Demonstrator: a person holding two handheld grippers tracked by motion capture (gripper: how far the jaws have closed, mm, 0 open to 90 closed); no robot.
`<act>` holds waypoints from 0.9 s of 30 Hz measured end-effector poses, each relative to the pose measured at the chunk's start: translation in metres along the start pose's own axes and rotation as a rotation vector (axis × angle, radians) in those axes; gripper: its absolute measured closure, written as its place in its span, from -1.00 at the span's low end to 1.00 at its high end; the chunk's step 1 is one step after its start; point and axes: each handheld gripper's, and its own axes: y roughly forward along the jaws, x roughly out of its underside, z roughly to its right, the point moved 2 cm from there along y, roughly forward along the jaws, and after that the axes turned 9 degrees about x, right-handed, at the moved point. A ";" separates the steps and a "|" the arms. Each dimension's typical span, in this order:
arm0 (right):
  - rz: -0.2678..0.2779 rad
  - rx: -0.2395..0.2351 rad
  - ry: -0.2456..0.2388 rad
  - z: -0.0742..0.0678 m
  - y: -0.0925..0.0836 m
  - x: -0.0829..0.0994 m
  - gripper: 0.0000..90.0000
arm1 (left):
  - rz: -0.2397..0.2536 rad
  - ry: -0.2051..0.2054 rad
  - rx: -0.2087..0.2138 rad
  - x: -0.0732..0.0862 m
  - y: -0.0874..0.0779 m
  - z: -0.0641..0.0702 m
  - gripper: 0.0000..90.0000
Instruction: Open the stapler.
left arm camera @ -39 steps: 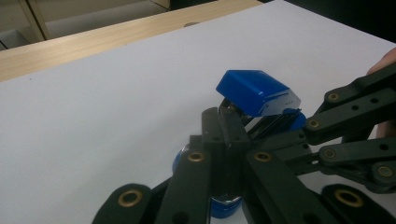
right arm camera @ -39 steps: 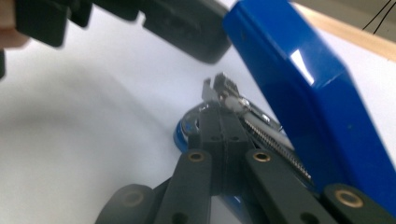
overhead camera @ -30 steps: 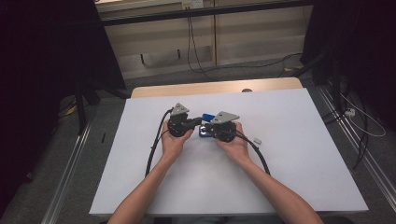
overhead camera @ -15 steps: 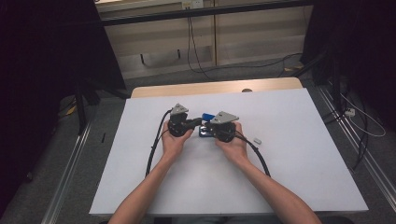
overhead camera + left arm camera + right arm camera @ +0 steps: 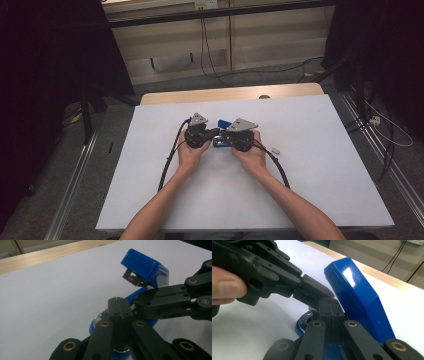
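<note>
A blue stapler (image 5: 223,122) lies at the middle of the white table (image 5: 310,190) with its top arm (image 5: 143,266) swung up and its metal staple channel showing. My left gripper (image 5: 215,133) and right gripper (image 5: 225,136) face each other over the base (image 5: 96,323), tips almost touching. In the left gripper view, my left gripper (image 5: 117,300) is shut just above the base, with the right gripper (image 5: 137,302) coming in from the right, also shut. In the right gripper view, my right gripper (image 5: 329,302) sits shut beside the raised blue arm (image 5: 357,297), and the left gripper (image 5: 328,293) crosses from the left. No pad grips the stapler.
A small white object (image 5: 275,150) lies on the table right of the right hand. Black cables (image 5: 167,162) trail from both grippers toward the near edge. A wooden strip (image 5: 230,94) borders the far edge. Dark stands and floor cables surround the table.
</note>
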 end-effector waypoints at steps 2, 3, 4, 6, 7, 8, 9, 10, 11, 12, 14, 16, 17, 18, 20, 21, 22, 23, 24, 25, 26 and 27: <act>0.001 0.003 0.004 0.001 0.001 0.001 1.00 | 0.002 -0.001 -0.001 0.000 0.000 0.000 1.00; -0.002 0.002 0.004 0.001 0.001 0.001 1.00 | 0.003 -0.001 0.000 0.000 0.000 0.000 1.00; -0.003 0.003 0.005 0.002 0.001 0.002 1.00 | 0.003 -0.002 0.001 0.000 0.000 0.000 1.00; -0.002 0.001 0.008 0.002 0.001 0.002 1.00 | 0.004 -0.004 0.003 0.000 -0.001 -0.001 1.00; -0.002 0.002 0.007 0.002 0.002 0.002 1.00 | 0.005 -0.001 0.004 0.000 -0.001 -0.001 1.00; -0.002 0.002 0.005 0.002 0.002 0.002 1.00 | 0.007 -0.004 0.004 0.000 -0.002 -0.001 1.00; -0.001 0.003 0.007 0.002 0.002 0.002 1.00 | 0.008 -0.006 0.005 -0.001 -0.002 -0.001 1.00; -0.001 0.004 0.012 0.002 0.002 0.002 1.00 | 0.008 -0.007 0.005 -0.001 -0.002 -0.001 1.00; 0.000 0.003 0.013 0.002 0.002 0.002 1.00 | 0.006 -0.007 0.007 -0.001 -0.002 -0.001 1.00; -0.001 0.003 0.013 0.002 0.002 0.002 1.00 | 0.007 -0.008 0.006 -0.001 -0.002 -0.001 1.00; -0.003 0.003 0.014 0.002 0.002 0.002 1.00 | 0.000 0.000 0.001 -0.001 -0.003 -0.001 1.00; -0.002 0.004 0.012 0.002 0.002 0.002 1.00 | 0.002 0.000 0.001 -0.001 -0.003 -0.001 1.00; -0.002 0.003 0.013 0.002 0.002 0.002 1.00 | 0.005 -0.006 0.004 -0.001 -0.003 -0.001 1.00; -0.001 0.003 0.014 0.002 0.002 0.002 1.00 | 0.004 -0.007 0.002 -0.001 -0.004 -0.001 1.00; -0.003 0.002 0.015 0.002 0.003 0.002 1.00 | 0.000 -0.006 0.000 -0.001 -0.004 -0.001 1.00; -0.002 0.003 0.016 0.002 0.003 0.002 1.00 | -0.001 -0.006 0.001 -0.001 -0.005 -0.001 1.00; -0.001 0.003 0.017 0.002 0.003 0.002 1.00 | -0.002 -0.004 0.002 -0.001 -0.005 -0.002 1.00; -0.001 0.004 0.017 0.002 0.003 0.002 1.00 | -0.002 -0.002 0.000 -0.001 -0.005 -0.002 1.00; -0.001 0.004 0.018 0.002 0.004 0.003 1.00 | -0.008 0.009 -0.004 -0.001 -0.005 -0.001 1.00; -0.001 0.003 0.019 0.002 0.004 0.003 1.00 | -0.009 0.015 -0.006 -0.001 -0.005 -0.001 1.00; -0.001 0.003 0.018 0.002 0.004 0.003 1.00 | -0.010 0.015 -0.007 -0.001 -0.005 -0.001 1.00; 0.000 0.004 0.017 0.002 0.004 0.002 1.00 | -0.010 0.013 -0.006 -0.001 -0.005 -0.001 1.00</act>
